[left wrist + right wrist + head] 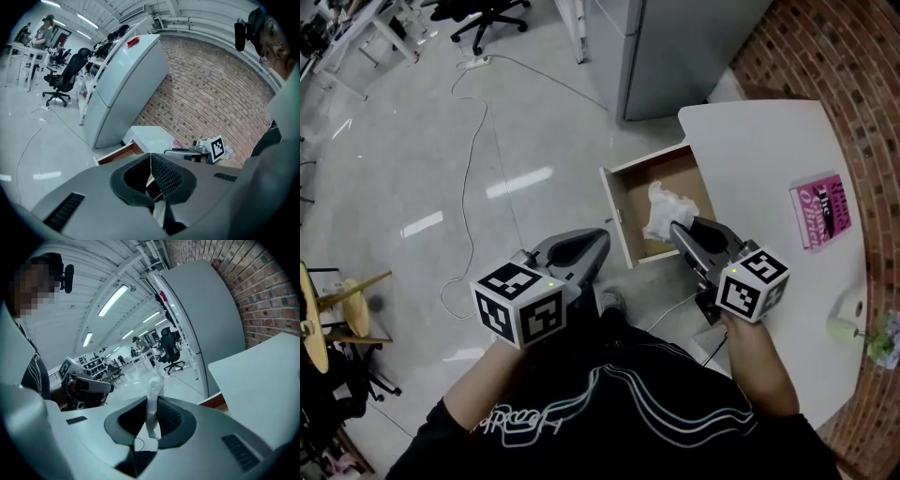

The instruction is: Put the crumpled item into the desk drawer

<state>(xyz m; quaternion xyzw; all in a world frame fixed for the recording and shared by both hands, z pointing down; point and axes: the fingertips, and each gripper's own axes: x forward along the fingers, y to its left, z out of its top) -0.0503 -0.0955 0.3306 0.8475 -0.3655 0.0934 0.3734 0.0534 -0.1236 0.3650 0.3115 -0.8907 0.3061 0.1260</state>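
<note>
Crumpled item (661, 210) at open drawer (617, 220), book (821, 211) aside

Head camera looks steeply down; gripper cameras share the drawer (675, 178).

Bright overhead strip lights (112, 301) glare off the floor (517, 182); both gripper views curve into dark edges.

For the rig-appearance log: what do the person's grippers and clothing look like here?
The left gripper and right gripper both have smooth grey moulded bodies tapering to dark, ribbed pads. Each carries a white cube printed with black square markers. The person wears a black top with pale wavy lines and lettering, apparently short-sleeved.
</note>
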